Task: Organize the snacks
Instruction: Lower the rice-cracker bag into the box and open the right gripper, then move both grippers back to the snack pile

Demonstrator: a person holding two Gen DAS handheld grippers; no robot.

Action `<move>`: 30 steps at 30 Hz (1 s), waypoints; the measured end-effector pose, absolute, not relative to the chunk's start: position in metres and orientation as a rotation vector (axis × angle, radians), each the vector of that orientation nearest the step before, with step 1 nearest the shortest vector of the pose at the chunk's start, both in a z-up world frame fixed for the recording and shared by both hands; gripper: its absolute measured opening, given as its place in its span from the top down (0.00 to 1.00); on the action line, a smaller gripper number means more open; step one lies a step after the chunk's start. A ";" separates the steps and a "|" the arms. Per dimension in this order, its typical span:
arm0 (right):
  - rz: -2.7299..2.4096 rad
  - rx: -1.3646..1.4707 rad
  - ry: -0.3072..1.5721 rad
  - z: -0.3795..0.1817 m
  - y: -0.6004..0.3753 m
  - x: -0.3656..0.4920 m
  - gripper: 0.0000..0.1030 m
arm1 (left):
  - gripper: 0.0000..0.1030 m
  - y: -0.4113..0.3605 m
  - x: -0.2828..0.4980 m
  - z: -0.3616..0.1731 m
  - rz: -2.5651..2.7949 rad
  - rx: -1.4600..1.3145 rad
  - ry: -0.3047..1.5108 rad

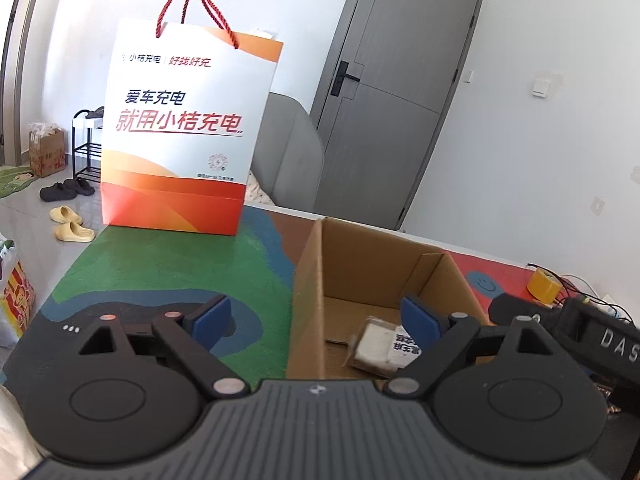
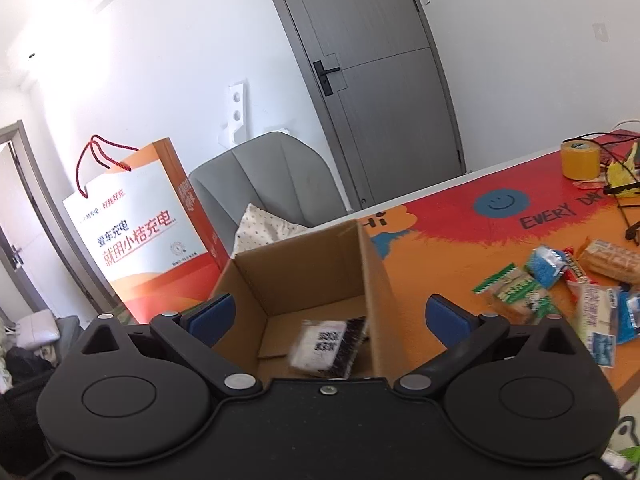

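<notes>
An open cardboard box [image 1: 308, 280] stands on the colourful table mat; it also shows in the right wrist view [image 2: 376, 280]. One wrapped snack [image 1: 380, 346] lies on its floor, blurred in the right wrist view [image 2: 320, 346]. My left gripper [image 1: 316, 316] is open and empty, straddling the box's left wall. My right gripper [image 2: 328, 316] is open and empty above the box's near right corner. A pile of several wrapped snacks [image 2: 560, 292] lies on the mat to the right of the box.
An orange and white paper bag [image 1: 180, 136] with red rope handles stands behind and left of the box, also in the right wrist view [image 2: 140, 232]. A yellow tape roll [image 2: 580, 158] and cables lie at the far right. A grey chair [image 2: 272, 184] stands behind the table.
</notes>
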State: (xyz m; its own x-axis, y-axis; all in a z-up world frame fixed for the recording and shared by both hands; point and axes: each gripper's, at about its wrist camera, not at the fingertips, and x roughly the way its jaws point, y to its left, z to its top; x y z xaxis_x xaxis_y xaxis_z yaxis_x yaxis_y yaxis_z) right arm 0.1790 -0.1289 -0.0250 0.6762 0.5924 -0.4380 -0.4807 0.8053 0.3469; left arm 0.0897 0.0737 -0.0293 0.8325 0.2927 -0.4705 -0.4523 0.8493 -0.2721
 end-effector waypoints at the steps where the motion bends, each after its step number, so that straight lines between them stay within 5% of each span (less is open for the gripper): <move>1: 0.599 0.205 0.567 -0.026 -0.131 0.178 0.00 | 0.11 0.071 0.090 -0.029 0.397 -0.394 0.432; 30: 0.432 0.199 0.553 -0.034 -0.248 0.154 0.00 | 0.10 -0.010 0.089 -0.019 0.240 -0.309 0.500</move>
